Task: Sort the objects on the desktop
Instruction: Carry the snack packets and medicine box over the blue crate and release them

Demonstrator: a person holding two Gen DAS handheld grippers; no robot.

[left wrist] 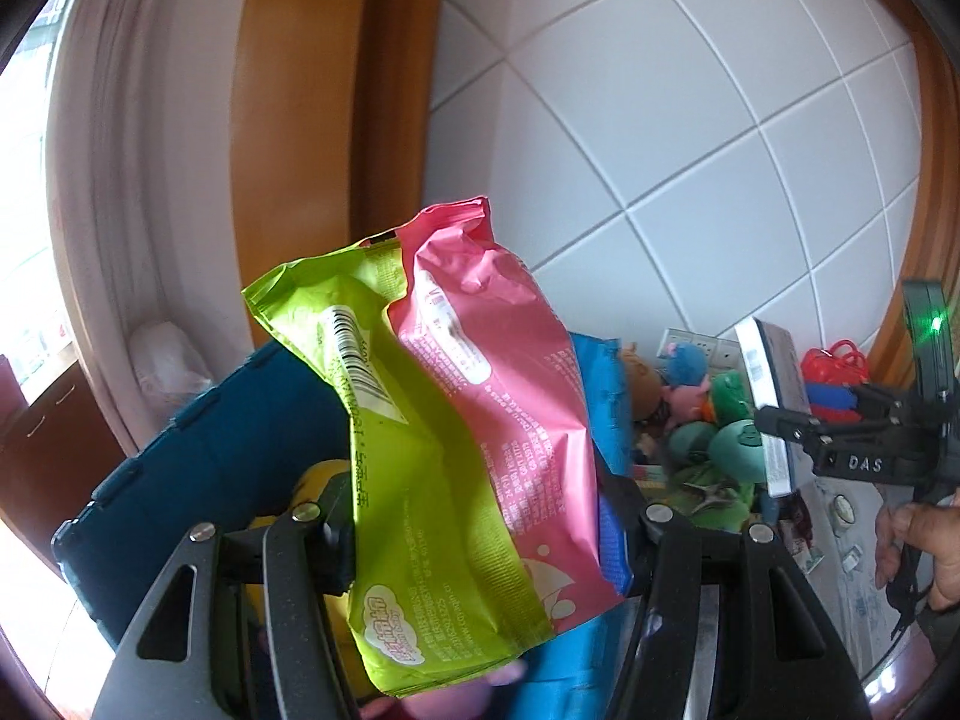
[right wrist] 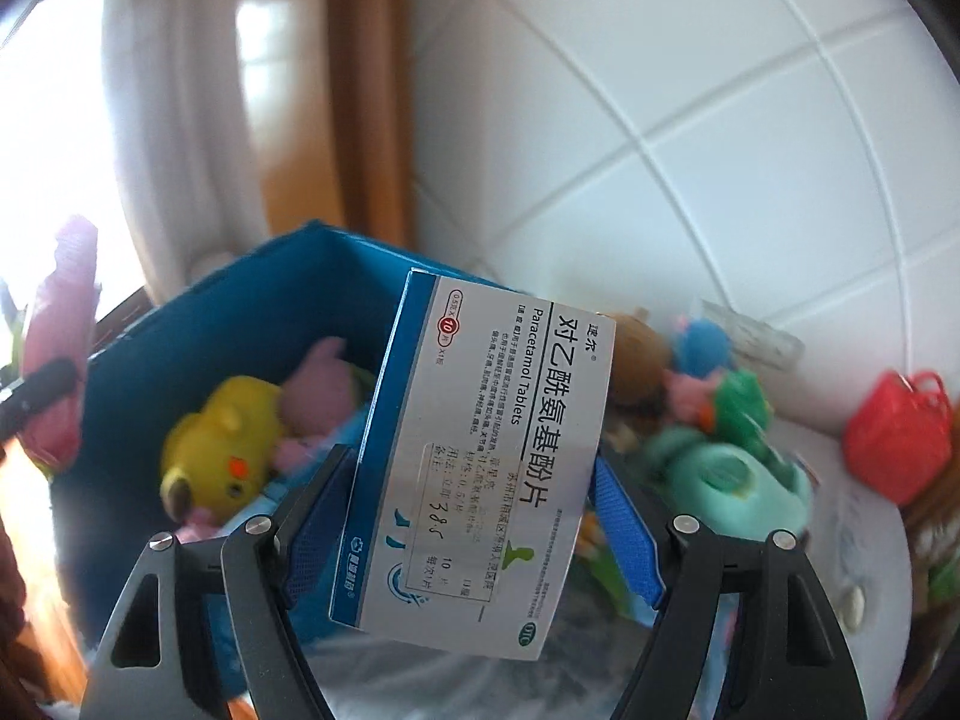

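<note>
My left gripper (left wrist: 486, 534) is shut on a bunch of soft packets held upright: a lime-green packet (left wrist: 390, 480), a pink packet (left wrist: 504, 372) and a blue packet (left wrist: 606, 396) behind them. My right gripper (right wrist: 474, 516) is shut on a white and blue paracetamol tablet box (right wrist: 486, 462), its blue pads (right wrist: 624, 528) against the box's sides. Both loads hang in the air above a dark blue bin (right wrist: 240, 324). In the left wrist view the right gripper (left wrist: 780, 420) shows at the right edge with the tablet box (left wrist: 768, 372).
The blue bin (left wrist: 228, 438) holds a yellow plush (right wrist: 222, 450) and a pink plush (right wrist: 318, 390). To its right lie piled plush toys (right wrist: 720, 474) and a red toy basket (right wrist: 900, 438) by the tiled wall. A curtain (left wrist: 132, 180) and wooden frame stand behind. A hand (left wrist: 912, 546) grips the right tool.
</note>
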